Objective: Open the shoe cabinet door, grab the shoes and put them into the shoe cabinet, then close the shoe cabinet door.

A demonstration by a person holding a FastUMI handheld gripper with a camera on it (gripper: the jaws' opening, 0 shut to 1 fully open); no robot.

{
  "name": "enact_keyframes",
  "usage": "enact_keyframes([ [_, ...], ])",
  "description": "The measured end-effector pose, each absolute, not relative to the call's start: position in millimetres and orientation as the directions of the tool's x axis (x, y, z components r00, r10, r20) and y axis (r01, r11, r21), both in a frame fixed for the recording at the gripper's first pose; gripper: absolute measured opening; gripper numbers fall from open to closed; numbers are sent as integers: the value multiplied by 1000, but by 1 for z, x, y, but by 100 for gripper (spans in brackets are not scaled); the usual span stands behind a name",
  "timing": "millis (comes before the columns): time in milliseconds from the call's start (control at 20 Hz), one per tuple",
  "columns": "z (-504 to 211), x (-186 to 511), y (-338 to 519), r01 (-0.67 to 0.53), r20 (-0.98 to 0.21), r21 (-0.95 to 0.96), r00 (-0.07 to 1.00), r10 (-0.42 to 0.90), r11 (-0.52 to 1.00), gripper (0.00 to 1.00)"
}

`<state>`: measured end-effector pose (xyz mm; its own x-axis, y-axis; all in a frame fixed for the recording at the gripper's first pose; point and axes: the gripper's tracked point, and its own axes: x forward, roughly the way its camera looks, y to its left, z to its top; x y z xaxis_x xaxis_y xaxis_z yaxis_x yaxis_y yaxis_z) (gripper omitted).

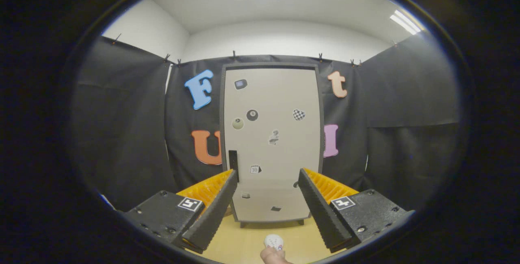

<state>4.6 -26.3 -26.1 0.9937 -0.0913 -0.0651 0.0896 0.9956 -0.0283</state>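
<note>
Gripper view: shoe cabinet (271, 142) door closed beyond spread tongs (268, 193).

Number 8 on a black ball sticker (252, 115), shoe cabinet door (271, 146)

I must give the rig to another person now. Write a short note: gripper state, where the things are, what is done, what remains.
Gripper: open, holding nothing, facing the shoe cabinet from a distance.
Cabinet door: shut; its dark handle is on the left edge, beyond the fingers.
Small white object: in a hand between the fingers; I cannot tell if it is a shoe.
Done: nothing yet.
Left: open door, put shoes in, close door.
</note>
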Motion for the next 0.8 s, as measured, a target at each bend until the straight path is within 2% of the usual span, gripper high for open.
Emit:
enact_keyframes([
  [400, -63, 56, -3, 68, -100, -75, 992, -75, 995, 100],
  [800, -119, 178, 41, 28, -193, -54, 980, -38, 998, 100],
])
